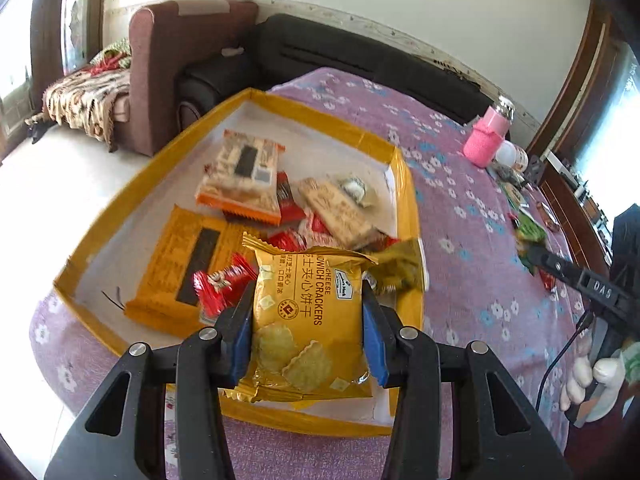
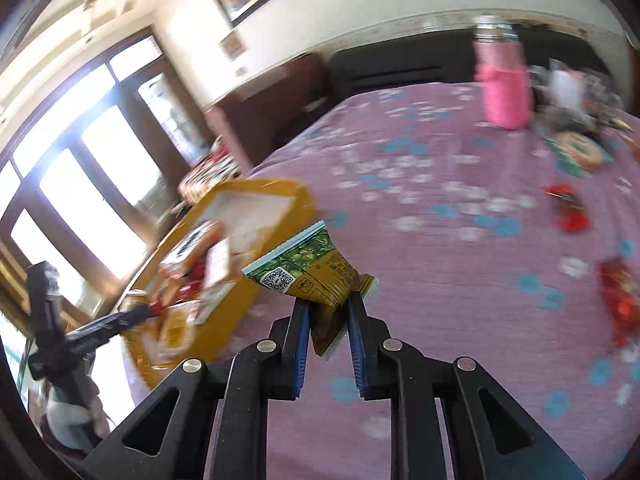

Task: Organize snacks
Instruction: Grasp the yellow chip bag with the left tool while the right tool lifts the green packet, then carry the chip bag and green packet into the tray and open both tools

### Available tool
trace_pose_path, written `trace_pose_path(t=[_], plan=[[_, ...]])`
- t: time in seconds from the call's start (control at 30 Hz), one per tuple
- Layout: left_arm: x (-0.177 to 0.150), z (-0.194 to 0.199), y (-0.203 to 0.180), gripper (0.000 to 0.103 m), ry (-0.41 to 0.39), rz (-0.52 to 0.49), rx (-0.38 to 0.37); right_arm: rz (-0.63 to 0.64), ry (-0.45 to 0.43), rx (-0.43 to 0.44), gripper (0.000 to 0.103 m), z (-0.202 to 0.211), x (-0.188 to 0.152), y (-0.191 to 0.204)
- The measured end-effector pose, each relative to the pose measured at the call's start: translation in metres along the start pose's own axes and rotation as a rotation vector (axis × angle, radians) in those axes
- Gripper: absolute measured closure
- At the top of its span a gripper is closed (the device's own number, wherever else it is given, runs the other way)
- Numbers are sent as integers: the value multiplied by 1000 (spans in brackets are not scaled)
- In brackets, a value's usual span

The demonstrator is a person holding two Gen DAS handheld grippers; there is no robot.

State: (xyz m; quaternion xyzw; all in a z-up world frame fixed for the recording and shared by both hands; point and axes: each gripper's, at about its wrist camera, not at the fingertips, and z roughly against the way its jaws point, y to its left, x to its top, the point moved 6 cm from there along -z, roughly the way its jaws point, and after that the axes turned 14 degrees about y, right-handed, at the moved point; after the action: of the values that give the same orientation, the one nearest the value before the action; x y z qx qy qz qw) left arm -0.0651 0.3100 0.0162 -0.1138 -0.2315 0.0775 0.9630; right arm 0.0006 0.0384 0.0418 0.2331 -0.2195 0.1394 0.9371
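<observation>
My left gripper point(image 1: 308, 320) pinches the cracker packet point(image 1: 308, 320) over the tray's near edge point(image 1: 248, 408). My right gripper point(image 2: 328, 312) clamps the green packet point(image 2: 308, 276), tray point(image 2: 296, 196) probably leftward; left nearer.

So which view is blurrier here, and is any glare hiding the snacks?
Right wrist view: strong motion blur on the cloth and box, windows blown out; only the green packet stays sharp. Left wrist view: mild blur in the box, cracker pack crisp, windows overexposed, no glare on the snacks.
</observation>
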Motion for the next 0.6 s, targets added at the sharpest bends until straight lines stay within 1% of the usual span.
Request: trace_pose_path(t=[0.1,0.27,0.4,0.5,0.6], plan=[[2,-9,-1,59,19,-14,-13,46,45,22,85,-23,9,37],[11,-21,5,59,42,-16,-25,60,112,44,85,-61,27,73],[19,-26,9,58,44,2,-51,59,165,46,85,-97,50,94],[22,-27,10,52,47,10,-87,52,209,24,85,-128,69,103],[23,-23,13,50,45,24,-124,44,242,-6,85,-156,86,107]])
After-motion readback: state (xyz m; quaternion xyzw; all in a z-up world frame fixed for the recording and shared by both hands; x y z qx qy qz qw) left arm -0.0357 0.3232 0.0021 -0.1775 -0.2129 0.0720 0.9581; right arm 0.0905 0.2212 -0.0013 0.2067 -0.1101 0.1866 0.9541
